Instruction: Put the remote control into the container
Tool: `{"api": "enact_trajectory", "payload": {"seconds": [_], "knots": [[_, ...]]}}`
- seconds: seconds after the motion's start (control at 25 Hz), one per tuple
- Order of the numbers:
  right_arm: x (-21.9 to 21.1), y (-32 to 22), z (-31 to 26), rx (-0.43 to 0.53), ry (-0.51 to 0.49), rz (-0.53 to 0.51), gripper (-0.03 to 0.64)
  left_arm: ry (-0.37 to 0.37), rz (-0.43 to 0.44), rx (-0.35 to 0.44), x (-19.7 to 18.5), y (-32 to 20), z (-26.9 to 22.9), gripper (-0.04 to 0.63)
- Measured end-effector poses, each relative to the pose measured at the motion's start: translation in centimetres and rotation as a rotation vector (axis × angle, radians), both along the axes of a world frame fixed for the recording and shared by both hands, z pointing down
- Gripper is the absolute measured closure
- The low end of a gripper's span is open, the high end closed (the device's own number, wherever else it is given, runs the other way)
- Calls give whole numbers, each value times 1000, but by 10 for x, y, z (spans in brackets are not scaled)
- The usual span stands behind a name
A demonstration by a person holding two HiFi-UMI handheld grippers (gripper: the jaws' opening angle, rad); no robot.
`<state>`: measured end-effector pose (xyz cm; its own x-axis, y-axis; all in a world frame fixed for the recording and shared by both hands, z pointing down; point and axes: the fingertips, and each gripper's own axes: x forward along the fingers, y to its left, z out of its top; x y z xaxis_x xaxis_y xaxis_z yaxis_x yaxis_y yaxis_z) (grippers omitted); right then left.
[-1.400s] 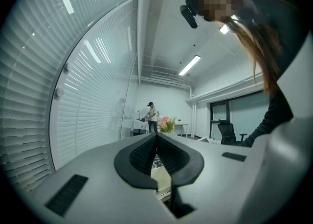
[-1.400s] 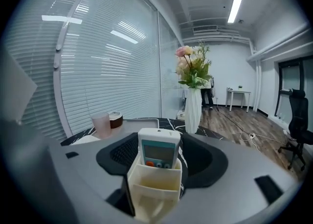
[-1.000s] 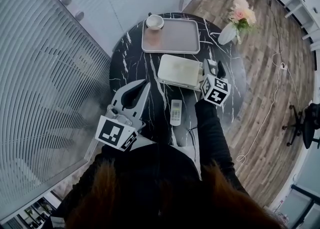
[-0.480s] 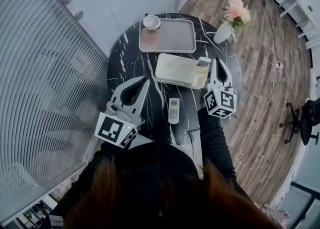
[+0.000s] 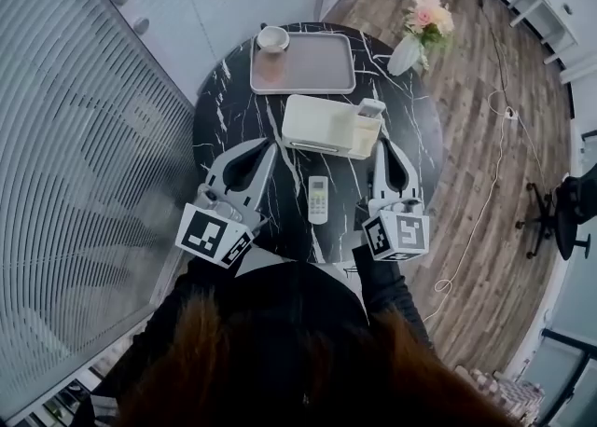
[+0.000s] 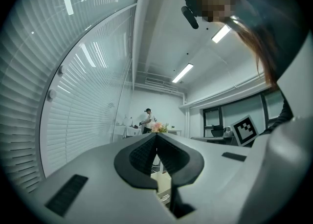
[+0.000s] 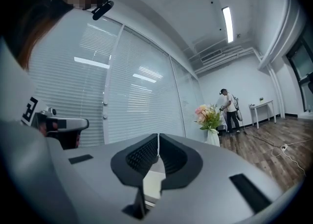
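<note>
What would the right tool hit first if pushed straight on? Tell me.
Probably the right end of the cream container, just ahead of the right tool. The tool's own view shows the container low beneath its shut tips, so it might pass just above it. The height is unclear.

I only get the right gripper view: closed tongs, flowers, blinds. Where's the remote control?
Observer: The remote control lies flat on the black table, just left of the right gripper.
Operator: Is it put away yet?
Observer: No. The white container sits beyond it, nearer the table's middle, and they don't touch.
Operator: What's my other hand doing?
Observer: The left gripper hovers left of the remote control, tongs closed on nothing.
</note>
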<state>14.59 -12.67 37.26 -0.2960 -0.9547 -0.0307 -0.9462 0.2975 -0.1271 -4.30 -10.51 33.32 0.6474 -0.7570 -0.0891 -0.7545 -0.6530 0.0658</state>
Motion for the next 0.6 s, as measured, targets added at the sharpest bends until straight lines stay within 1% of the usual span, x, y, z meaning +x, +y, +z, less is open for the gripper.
{"api": "enact_trajectory", "payload": {"seconds": [0.12,0.28,0.6], "knots": [[-12,21,-2,-8,-7,-27,592,3,13,-8,4,2,5,586],[-23,41,-4,-13,-12,-61,592,33,13,-5,2,5,6,586],[-20,57,-7,-16,-25,-51,592,0,5,-13,0,9,18,586]]}}
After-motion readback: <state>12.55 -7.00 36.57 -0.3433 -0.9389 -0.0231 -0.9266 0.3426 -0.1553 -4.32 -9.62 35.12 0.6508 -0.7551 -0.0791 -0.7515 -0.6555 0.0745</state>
